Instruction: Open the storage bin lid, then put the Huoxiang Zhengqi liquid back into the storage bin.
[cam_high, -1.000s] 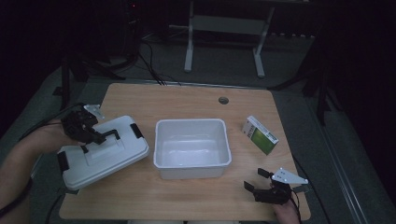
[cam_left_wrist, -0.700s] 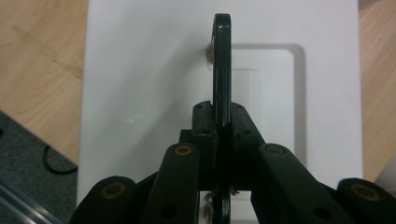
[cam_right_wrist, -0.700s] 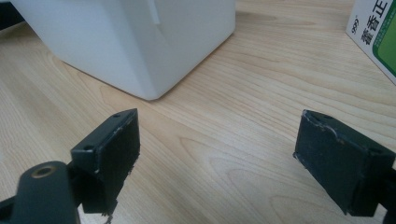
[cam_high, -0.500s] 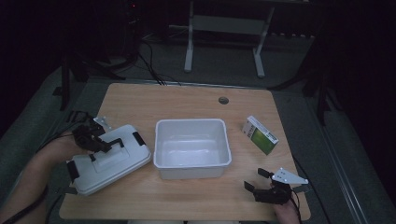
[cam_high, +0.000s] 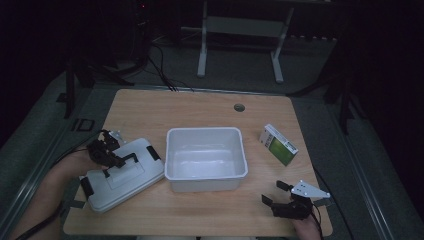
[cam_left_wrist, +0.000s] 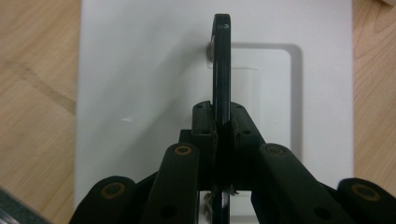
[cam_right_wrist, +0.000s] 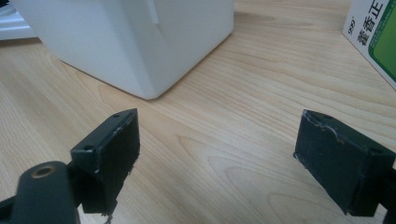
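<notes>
Left tongs: closed tight on the black handle of the white lid.
Change: lid has been lowered onto the counter, lower left of frame, beside the white tub.
Right tongs: open, nothing held, lower right.

White lid, black handle, flat on table's left, beside tub.

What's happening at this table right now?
A person works with two handheld grippers. The left gripper is shut on the black handle of a white lid, which lies on the table left of the open white bin. The right gripper sits open near the front edge, with a green box beyond it.
</notes>
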